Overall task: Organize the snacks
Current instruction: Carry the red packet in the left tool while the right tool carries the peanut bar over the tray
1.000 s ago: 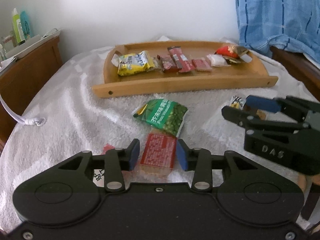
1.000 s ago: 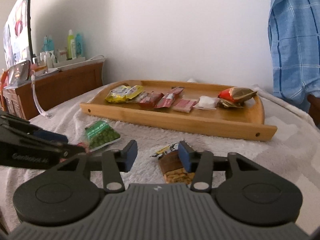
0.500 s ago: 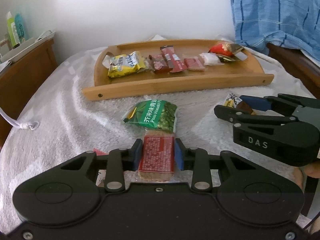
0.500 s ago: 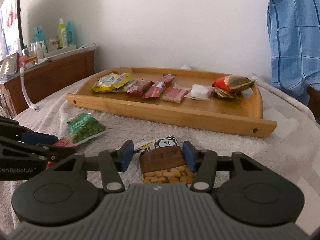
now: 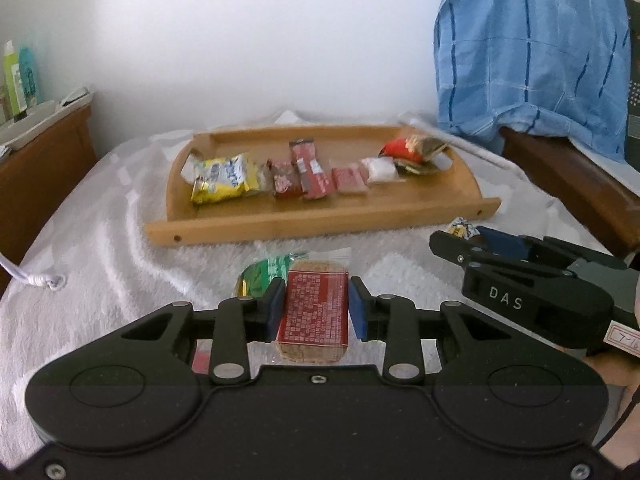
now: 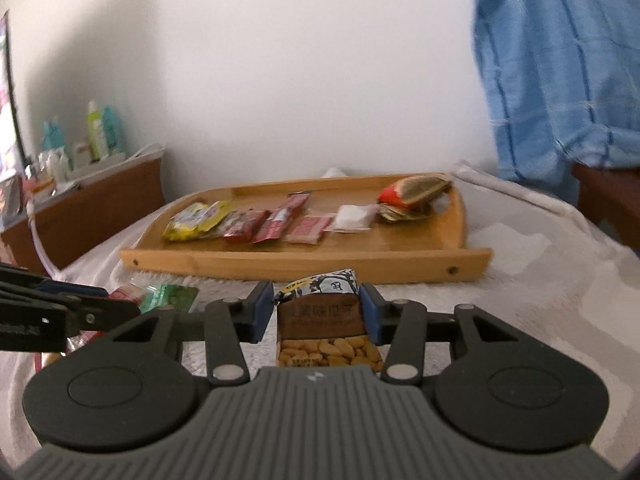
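**Wooden tray waiting while both packets are being gripped**

Wooden and shallow, the tray (image 5: 320, 222) is lying across the white towel-covered surface (image 5: 100, 248) ahead of me, carrying a row of snacks: a yellow packet (image 5: 222, 178) at its left end, several red packets (image 5: 304, 174) in the middle, a white sachet (image 5: 380, 170) and a red-and-brown bag (image 5: 412, 150) at its right end.

I am holding the left hand-held gripper (image 5: 316, 308) narrow, with its blue pads pressing both sides of a red-labelled biscuit bar (image 5: 314, 308). Just behind that bar, a green packet (image 5: 264, 276) is lying on the towel between me and the tray's near wall, partly hidden by the bar and the left finger.

On the right hand-held gripper (image 6: 318, 312), the jaws are closing; a brown peanut packet (image 6: 324, 320) is sitting between them, with the right pad touching its edge and the left pad right at its other edge.

A blue checked cloth (image 5: 532, 52) is hanging over dark wooden furniture at the right. At the far left, bottles (image 6: 100, 128) are standing on a wooden cabinet (image 6: 100, 204), and a white cord (image 5: 36, 278) is trailing onto the towel.
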`<action>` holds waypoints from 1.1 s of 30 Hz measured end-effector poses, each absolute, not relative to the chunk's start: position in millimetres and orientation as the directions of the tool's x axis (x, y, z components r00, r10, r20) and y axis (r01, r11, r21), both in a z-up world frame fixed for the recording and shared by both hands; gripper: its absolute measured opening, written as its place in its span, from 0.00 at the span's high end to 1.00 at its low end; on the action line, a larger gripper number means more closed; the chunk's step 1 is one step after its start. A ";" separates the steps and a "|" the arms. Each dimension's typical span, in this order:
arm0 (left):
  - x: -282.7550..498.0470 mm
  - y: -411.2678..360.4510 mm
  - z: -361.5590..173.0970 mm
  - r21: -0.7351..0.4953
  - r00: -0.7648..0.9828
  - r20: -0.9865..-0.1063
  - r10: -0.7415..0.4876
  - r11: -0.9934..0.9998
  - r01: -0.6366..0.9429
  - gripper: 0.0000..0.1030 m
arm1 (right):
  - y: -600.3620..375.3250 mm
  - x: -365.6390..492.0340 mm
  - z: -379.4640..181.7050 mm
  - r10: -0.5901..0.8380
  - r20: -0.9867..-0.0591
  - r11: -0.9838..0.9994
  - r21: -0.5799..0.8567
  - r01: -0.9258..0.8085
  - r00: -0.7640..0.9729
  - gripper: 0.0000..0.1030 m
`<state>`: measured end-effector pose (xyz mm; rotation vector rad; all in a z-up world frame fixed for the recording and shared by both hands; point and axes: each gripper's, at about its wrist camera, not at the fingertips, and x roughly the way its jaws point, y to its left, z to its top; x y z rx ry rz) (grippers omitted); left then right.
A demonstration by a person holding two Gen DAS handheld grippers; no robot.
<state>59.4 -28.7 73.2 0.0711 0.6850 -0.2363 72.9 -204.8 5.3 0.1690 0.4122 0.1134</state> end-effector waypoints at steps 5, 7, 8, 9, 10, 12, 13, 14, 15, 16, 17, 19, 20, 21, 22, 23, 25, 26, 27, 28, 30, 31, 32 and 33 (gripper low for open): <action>71.5 -25.9 81.9 -0.033 0.751 -0.630 -0.199 0.973 0.229 0.69 | -218.9 74.7 12.5 0.140 -0.390 0.965 0.261 -0.036 0.910 0.52; 82.8 -23.4 85.7 -0.043 0.748 -0.635 -0.193 0.976 0.216 0.69 | -222.8 78.7 17.7 0.124 -0.404 0.963 0.271 -0.011 0.906 0.52; 89.7 -22.3 87.8 -0.047 0.746 -0.637 -0.192 0.976 0.211 0.69 | -225.2 82.0 21.0 0.120 -0.414 0.961 0.278 0.000 0.902 0.52; 99.3 -20.7 91.2 -0.051 0.747 -0.637 -0.190 0.977 0.206 0.69 | -227.4 85.6 24.1 0.120 -0.424 0.958 0.287 0.007 0.898 0.52; 107.3 -19.5 94.2 -0.052 0.748 -0.637 -0.188 0.978 0.201 0.69 | -229.7 89.7 27.3 0.121 -0.433 0.955 0.297 0.015 0.893 0.52; 127.9 -16.3 101.4 -0.059 0.751 -0.634 -0.183 0.980 0.189 0.69 | -235.4 102.6 36.3 0.122 -0.452 0.947 0.318 0.032 0.883 0.52; 137.7 -14.8 104.9 -0.065 0.752 -0.633 -0.184 0.981 0.185 0.69 | -239.0 110.3 41.2 0.127 -0.461 0.941 0.335 0.040 0.878 0.52; 147.8 -13.6 108.4 -0.073 0.752 -0.632 -0.186 0.981 0.181 0.69 | -242.3 117.6 46.1 0.136 -0.465 0.934 0.354 0.043 0.875 0.52; 159.8 -11.9 112.8 -0.083 0.756 -0.627 -0.189 0.981 0.177 0.69 | -245.9 127.1 52.2 0.145 -0.470 0.926 0.376 0.048 0.871 0.52; 170.1 -11.0 116.1 -0.086 0.758 -0.623 -0.194 0.980 0.180 0.69 | -248.3 135.3 57.5 0.151 -0.474 0.920 0.389 0.053 0.868 0.52; 182.1 -10.4 119.3 -0.086 0.759 -0.621 -0.197 0.979 0.184 0.69 | -250.9 147.1 64.4 0.160 -0.479 0.915 0.400 0.053 0.863 0.52; 204.1 -10.3 124.1 -0.083 0.765 -0.614 -0.195 0.980 0.183 0.69 | -253.5 168.7 75.1 0.164 -0.490 0.913 0.404 0.056 0.856 0.52; 216.7 -10.2 125.4 -0.087 0.763 -0.616 -0.199 0.979 0.185 0.69 | -253.5 182.3 80.9 0.159 -0.500 0.917 0.394 0.060 0.851 0.52; 228.4 -9.7 125.9 -0.099 0.759 -0.617 -0.205 0.978 0.184 0.69 | -252.5 194.1 85.4 0.158 -0.508 0.920 0.388 0.061 0.846 0.52; 239.9 -9.6 125.7 -0.113 0.753 -0.622 -0.216 0.976 0.187 0.69 | -252.6 205.4 88.8 0.162 -0.516 0.919 0.389 0.061 0.841 0.52; 249.7 -9.8 124.6 -0.126 0.746 -0.626 -0.226 0.974 0.190 0.69 | -252.7 219.1 91.2 0.169 -0.526 0.915 0.397 0.066 0.833 0.52; 272.4 -11.2 119.5 -0.148 0.735 -0.637 -0.231 0.973 0.178 0.69 | -253.8 240.4 90.9 0.189 -0.537 0.900 0.430 0.074 0.822 0.52; 283.2 -12.4 115.6 -0.153 0.729 -0.643 -0.233 0.973 0.175 0.69 | -254.4 253.1 88.6 0.198 -0.545 0.889 0.449 0.085 0.815 0.52; 291.6 -14.0 111.5 -0.153 0.728 -0.647 -0.227 0.974 0.168 0.69 | -254.4 263.4 86.3 0.196 -0.557 0.882 0.460 0.103 0.807 0.52; 298.6 -15.5 107.2 -0.150 0.725 -0.652 -0.222 0.975 0.163 0.69 | -254.7 272.6 83.4 0.195 -0.568 0.875 0.468 0.119 0.799 0.52; 311.7 -18.8 96.0 -0.137 0.716 -0.667 -0.205 0.979 0.152 0.69 | -255.4 289.4 74.2 0.203 -0.585 0.856 0.496 0.147 0.785 0.52; 317.5 -19.9 91.6 -0.133 0.713 -0.673 -0.197 0.980 0.145 0.69 | -256.6 294.9 69.5 0.210 -0.584 0.845 0.512 0.155 0.784 0.52; 319.5 -20.9 86.8 -0.130 0.710 -0.677 -0.192 0.981 0.141 0.69 | -257.9 301.3 63.2 0.219 -0.582 0.831 0.532 0.163 0.783 0.52; 324.0 -21.7 82.1 -0.127 0.708 -0.682 -0.184 0.983 0.134 0.69 | -258.3 306.2 58.0 0.227 -0.579 0.818 0.550 0.169 0.783 0.51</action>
